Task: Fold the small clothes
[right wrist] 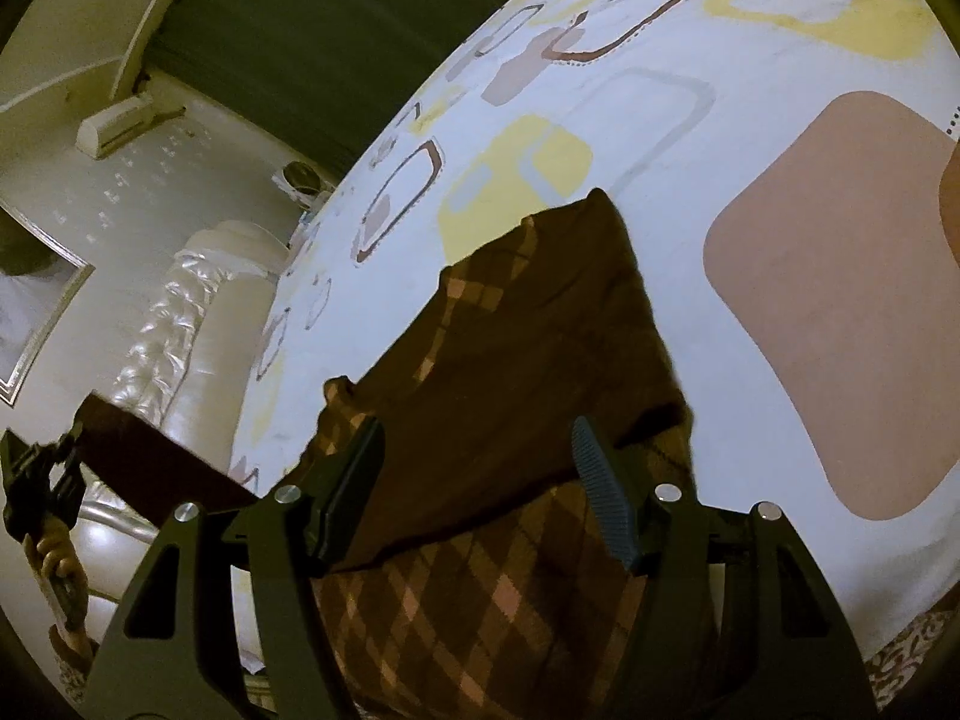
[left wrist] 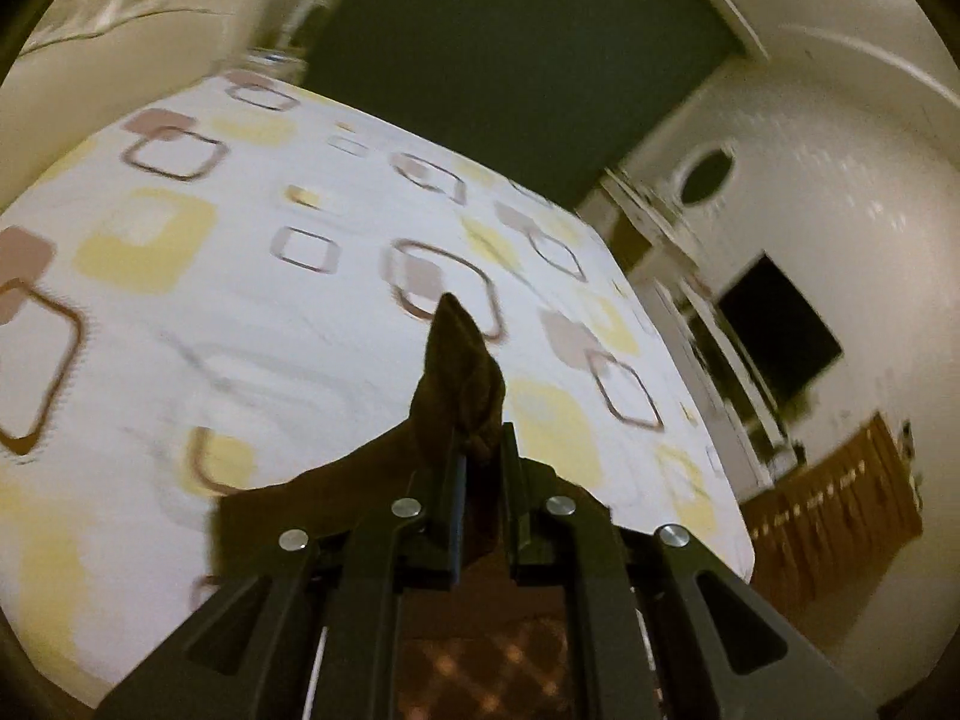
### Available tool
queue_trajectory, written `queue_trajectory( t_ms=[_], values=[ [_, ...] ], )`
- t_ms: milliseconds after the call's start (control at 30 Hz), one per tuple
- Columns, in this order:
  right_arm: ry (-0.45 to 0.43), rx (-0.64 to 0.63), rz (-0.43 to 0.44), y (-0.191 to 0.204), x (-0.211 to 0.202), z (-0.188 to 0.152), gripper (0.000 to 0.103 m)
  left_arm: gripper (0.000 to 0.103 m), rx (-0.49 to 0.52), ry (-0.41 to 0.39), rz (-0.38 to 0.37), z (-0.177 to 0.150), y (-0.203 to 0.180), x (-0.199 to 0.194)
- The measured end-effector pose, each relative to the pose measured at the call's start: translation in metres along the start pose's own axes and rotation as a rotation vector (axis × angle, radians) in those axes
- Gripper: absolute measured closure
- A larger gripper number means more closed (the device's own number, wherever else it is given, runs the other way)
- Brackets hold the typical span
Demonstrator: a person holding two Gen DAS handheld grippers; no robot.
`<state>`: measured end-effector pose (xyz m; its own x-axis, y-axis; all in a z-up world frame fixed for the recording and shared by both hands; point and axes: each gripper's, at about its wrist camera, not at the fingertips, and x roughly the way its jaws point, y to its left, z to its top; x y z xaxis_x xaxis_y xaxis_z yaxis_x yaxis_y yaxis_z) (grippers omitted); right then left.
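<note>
Left gripper (left wrist: 480,450) pinches a corner of the brown garment (right wrist: 516,360); right gripper (right wrist: 486,480) stands open over it.

The left jaws sit nearly closed on a peak of dark cloth that sticks up past the fingertips, the rest trailing down and under the gripper. In the right wrist view this gripper (right wrist: 36,468) shows at the left edge, off the side of the bed, with a strip of the cloth stretched from it. The right fingers (right wrist: 600,480) are spread wide, with the garment lying between and under them; whether they press on it I cannot tell. The garment, plain brown above and diamond-checked below, lies on the bedsheet (right wrist: 690,138), which is white with yellow and brown squares. A padded headboard (right wrist: 198,324) stands beyond the bed.
</note>
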<state>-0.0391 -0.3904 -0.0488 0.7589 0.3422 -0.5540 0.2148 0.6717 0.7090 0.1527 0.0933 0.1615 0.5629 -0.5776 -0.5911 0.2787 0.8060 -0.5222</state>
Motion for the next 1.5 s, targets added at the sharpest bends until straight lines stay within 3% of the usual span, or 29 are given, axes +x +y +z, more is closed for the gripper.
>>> queue_trajectory(
  t_ms=[233,433,600,800,933,1067,1167,1333,1500],
  values=[
    [-0.013,0.025,0.035,-0.006,-0.014,0.002,0.038,0.093,0.096,0.141,-0.018,-0.041,-0.075,0.097],
    [-0.022,0.07,0.055,-0.018,-0.017,0.005,0.038,0.093,0.142,0.249,-0.003,-0.089,-0.114,0.169],
    [-0.028,0.09,0.053,-0.027,-0.017,0.006,0.038,0.093,0.145,0.325,0.029,-0.125,-0.126,0.223],
    [-0.035,0.131,0.053,-0.042,-0.016,0.01,0.038,0.093,0.164,0.369,0.067,-0.154,-0.14,0.257],
    [-0.034,0.145,0.051,-0.049,-0.014,0.011,0.038,0.086,0.176,0.366,0.079,-0.166,-0.146,0.269],
    [-0.035,0.149,0.049,-0.052,-0.014,0.012,0.038,0.063,0.164,0.361,0.071,-0.177,-0.148,0.272],
    [-0.04,0.15,0.046,-0.054,-0.016,0.012,0.038,0.053,0.166,0.342,0.058,-0.183,-0.151,0.268],
    [-0.052,0.141,0.05,-0.052,-0.022,0.017,0.038,0.043,0.166,0.293,0.053,-0.179,-0.144,0.238],
    [-0.043,0.115,0.065,-0.042,-0.022,0.018,0.038,0.03,0.19,0.162,0.172,-0.171,-0.102,0.179]
  ],
)
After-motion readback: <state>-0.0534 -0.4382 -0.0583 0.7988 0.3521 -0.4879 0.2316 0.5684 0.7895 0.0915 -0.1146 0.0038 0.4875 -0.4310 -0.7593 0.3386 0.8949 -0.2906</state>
